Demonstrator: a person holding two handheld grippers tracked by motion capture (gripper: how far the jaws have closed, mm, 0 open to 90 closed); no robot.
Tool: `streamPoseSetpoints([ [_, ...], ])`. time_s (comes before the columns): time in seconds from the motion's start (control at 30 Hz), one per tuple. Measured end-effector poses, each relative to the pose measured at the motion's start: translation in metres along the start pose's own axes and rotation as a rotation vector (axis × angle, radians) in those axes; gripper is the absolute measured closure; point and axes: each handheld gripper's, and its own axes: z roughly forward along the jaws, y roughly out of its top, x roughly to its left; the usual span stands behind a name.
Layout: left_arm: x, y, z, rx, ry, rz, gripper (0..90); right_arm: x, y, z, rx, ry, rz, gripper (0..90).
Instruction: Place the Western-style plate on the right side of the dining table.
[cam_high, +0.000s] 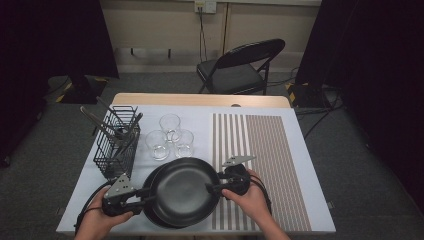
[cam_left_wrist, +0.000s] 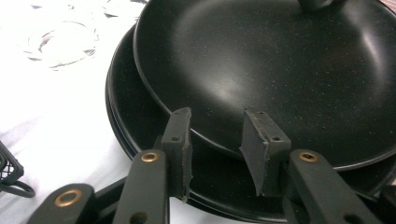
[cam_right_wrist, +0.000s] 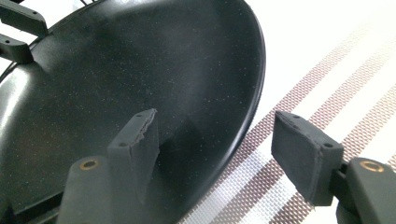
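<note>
In the high view, a stack of black plates sat at the near edge of the counter (cam_high: 300, 150), the top plate (cam_high: 182, 192) lying between the left gripper (cam_high: 145, 192) and the right gripper (cam_high: 212, 188), with three glasses (cam_high: 170, 136) and a wire basket (cam_high: 117, 145) beyond and a striped mat (cam_high: 260, 165) to the right. In the left gripper view, the jaws stood part open over the near rims, one finger (cam_left_wrist: 180, 140) on the lower plate (cam_left_wrist: 135, 121); whether they gripped, I cannot tell. In the right gripper view, the jaws gaped around the top plate's rim, the outer pad (cam_right_wrist: 303, 149) apart from it.
</note>
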Motion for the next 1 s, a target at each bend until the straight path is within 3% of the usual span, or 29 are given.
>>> streamPoseSetpoints([
  [0.33,0.0016,-0.0007,-0.0015,-0.002,-0.033,0.004,63.0,-0.0012,-0.0005,-0.0013,-0.003,-0.006,0.004,31.5],
  [1.0,0.0027,0.0003,0.0027,-0.009,-0.022,-0.003,63.6,0.0003,0.0016,-0.0019,0.015,0.009,0.015,34.6],
])
